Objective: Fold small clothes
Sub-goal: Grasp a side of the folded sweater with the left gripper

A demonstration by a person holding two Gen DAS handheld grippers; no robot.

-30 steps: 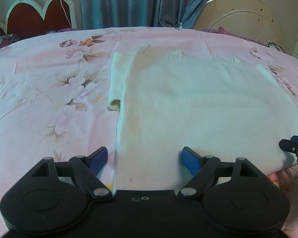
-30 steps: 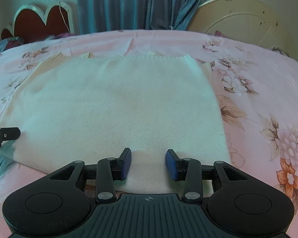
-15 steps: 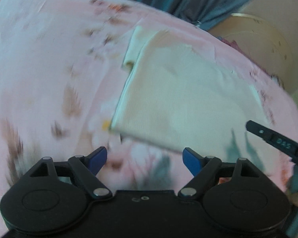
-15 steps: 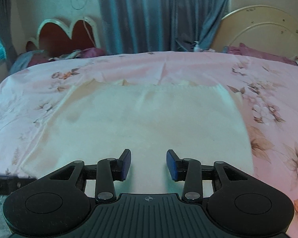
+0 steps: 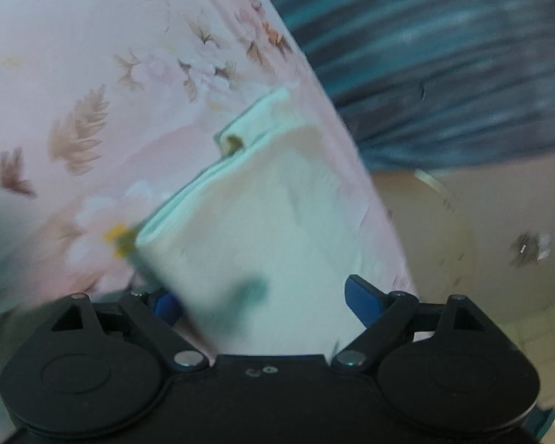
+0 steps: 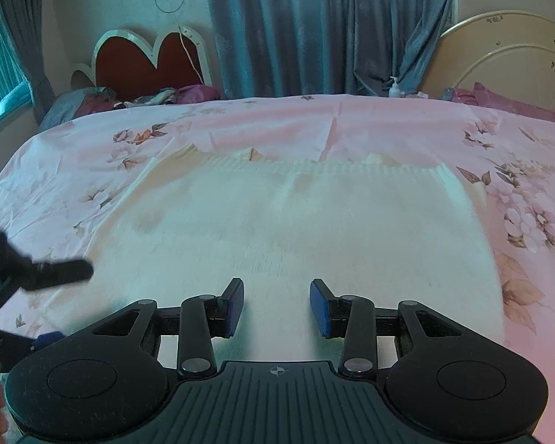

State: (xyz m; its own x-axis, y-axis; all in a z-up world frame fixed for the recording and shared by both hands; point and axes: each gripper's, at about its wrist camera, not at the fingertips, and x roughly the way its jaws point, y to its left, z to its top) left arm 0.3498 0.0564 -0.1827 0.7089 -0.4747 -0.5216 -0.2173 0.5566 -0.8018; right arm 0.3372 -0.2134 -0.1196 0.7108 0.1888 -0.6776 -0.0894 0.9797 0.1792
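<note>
A cream knit garment (image 6: 296, 229) lies folded flat on the pink floral bedsheet (image 6: 407, 129). My right gripper (image 6: 276, 307) is open and empty, above the garment's near edge. In the left wrist view, which is tilted and blurred, the garment (image 5: 262, 222) runs between my open left gripper's (image 5: 266, 301) fingers, with a sleeve cuff (image 5: 233, 144) folded under its far side. Whether the cloth touches the left fingers is not clear. Part of the left gripper (image 6: 37, 270) shows at the left of the right wrist view.
A red heart-shaped headboard (image 6: 148, 63) and bedding stand at the far left. Blue curtains (image 6: 314, 26) hang behind the bed. A cream round headboard (image 6: 507, 55) stands at the far right. A small pump bottle (image 6: 395, 88) sits behind the bed.
Both grippers have pulled back from the garment's near edge. The left one has rolled sharply and swung over the garment's left corner. The right one has risen. Both stay open.
</note>
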